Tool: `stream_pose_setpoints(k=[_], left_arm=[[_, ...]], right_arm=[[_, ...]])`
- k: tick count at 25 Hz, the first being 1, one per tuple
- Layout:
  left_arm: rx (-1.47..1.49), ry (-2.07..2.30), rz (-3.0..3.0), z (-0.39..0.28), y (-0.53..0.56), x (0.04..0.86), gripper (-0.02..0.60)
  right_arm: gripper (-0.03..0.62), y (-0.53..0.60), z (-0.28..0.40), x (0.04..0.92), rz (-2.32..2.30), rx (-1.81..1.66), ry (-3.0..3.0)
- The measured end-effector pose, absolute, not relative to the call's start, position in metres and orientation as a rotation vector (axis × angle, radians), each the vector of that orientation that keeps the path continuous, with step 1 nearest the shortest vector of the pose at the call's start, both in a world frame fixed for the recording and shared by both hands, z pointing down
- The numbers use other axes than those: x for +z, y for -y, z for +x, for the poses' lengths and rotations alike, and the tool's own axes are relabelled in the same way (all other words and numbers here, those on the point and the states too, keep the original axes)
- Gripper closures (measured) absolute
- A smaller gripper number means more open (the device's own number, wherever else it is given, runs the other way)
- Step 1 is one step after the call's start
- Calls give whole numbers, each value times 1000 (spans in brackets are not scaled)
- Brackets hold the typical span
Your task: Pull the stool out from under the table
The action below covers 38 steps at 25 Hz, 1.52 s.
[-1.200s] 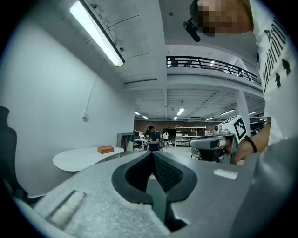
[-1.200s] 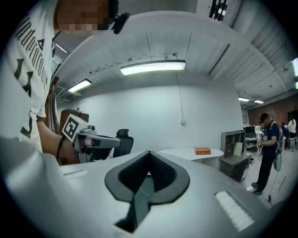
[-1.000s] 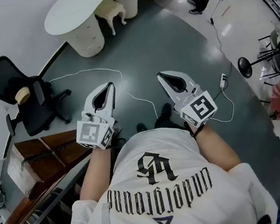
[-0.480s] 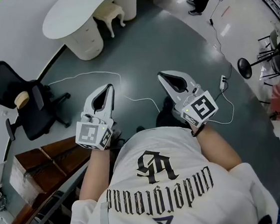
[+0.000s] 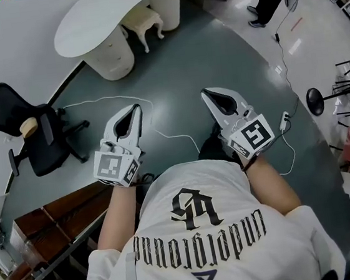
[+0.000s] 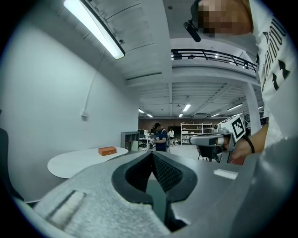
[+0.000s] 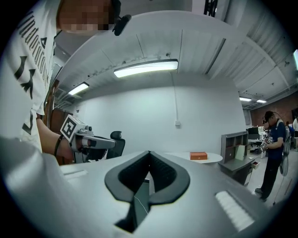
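Change: both hand-held grippers have travelled forward with the wearer, side by side; worktop (image 5: 86, 24) and stool (image 5: 144, 20) sit slightly lower in the head view than a second ago.
Left hand-held gripper (image 5: 137, 107): clenched, nothing between the jaws, pointing level toward the worktop.
Right hand-held gripper (image 5: 205, 92): clenched and empty too, parallel to the left one.
Stool place: well ahead of both tips, on the floor (image 5: 215, 50), tucked part-way under the worktop's edge between its two pedestals (image 5: 111, 49), legs showing on the open side.
Key relation: the stool lies straight on and a little left of centre, closer to the left gripper's line than to the right's; the left looks the nearer. Neither is near it yet.
Pull line: probably back toward the wearer across bare floor; a thin white cable (image 5: 161, 130) crosses that path close to the grippers.
Stool make: small, pale cream, padded-looking seat, curved turned legs; likely light. Its long axis is too small to tell.
Worktop make: smooth white oval slab on round white pedestals; an orange box (image 6: 107, 150) lies on it.
Floor: dark grey, glossy, probably easy to slide on.
Aside: black office chair (image 5: 16, 126) stands well left, clear of the route.
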State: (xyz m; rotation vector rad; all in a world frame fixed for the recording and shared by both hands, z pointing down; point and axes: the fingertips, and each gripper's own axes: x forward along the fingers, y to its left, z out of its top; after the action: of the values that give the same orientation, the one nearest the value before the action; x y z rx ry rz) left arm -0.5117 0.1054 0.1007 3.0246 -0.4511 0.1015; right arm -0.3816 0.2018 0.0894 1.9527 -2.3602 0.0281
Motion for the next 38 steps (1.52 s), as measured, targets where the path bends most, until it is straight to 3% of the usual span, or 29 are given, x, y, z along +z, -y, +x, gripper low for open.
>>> stream_pose_setpoints(k=[11,16,38], left_arm=[[133,533,3001,-286,-85,98,574],[164,598,2980,-231,-83,94,574],[105,669,2953,-129,16,123,574]], right_arm=[[592,-183,-159,90,1869,132,2425],[591,-188,-88,95,1844,160,2443],[591,-106,8,96,1760,102,2431]])
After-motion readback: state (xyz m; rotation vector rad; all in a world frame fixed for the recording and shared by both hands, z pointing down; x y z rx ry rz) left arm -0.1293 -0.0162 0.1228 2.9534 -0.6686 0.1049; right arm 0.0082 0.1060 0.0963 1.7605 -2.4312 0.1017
